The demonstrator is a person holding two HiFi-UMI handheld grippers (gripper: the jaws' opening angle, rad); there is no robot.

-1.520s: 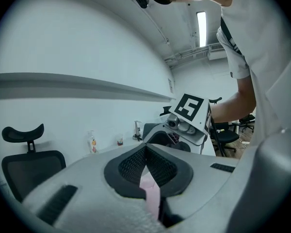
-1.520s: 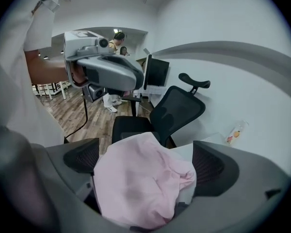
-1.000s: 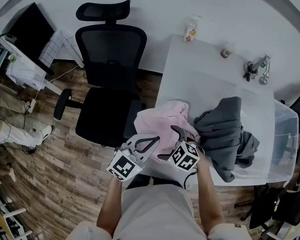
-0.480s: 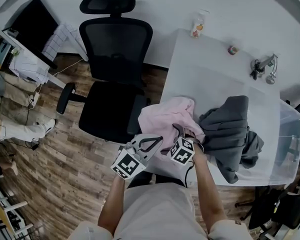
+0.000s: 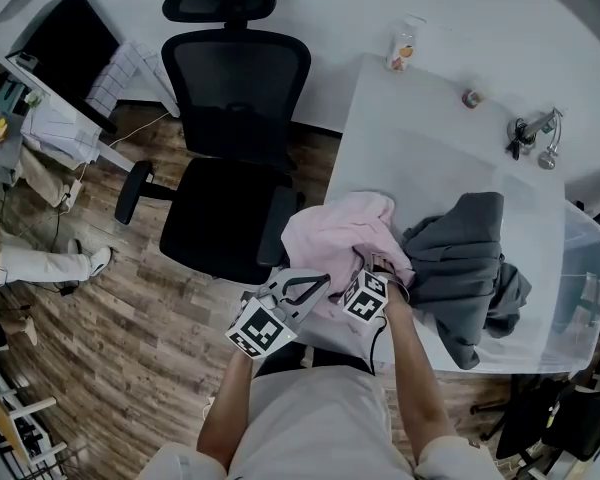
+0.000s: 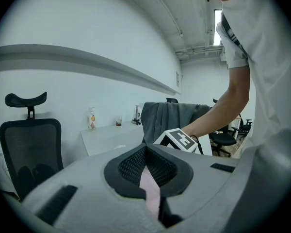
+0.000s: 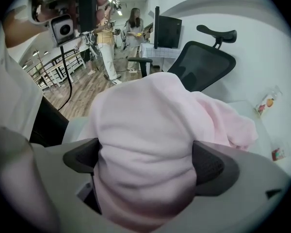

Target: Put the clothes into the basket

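White table (image 5: 420,158) on wood flooring, an office chair (image 5: 230,168) close off its left edge. Since a second ago the right gripper (image 7: 145,164) has pushed deeper into the pink garment (image 5: 335,233) and now pinches a thick bunch. The left gripper (image 6: 148,181), jaws pressed together, nips a thin pink fold. Lift-off looks near. A gray garment (image 5: 465,258) lies between the pink one and the clear basket (image 5: 580,268) off the table's right edge, so the open route runs over it.

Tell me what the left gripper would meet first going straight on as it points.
Probably the marker cube of the right gripper, just past the pink garment pinched in the left gripper's jaws; the grey garment lies behind. Depth is unclear.
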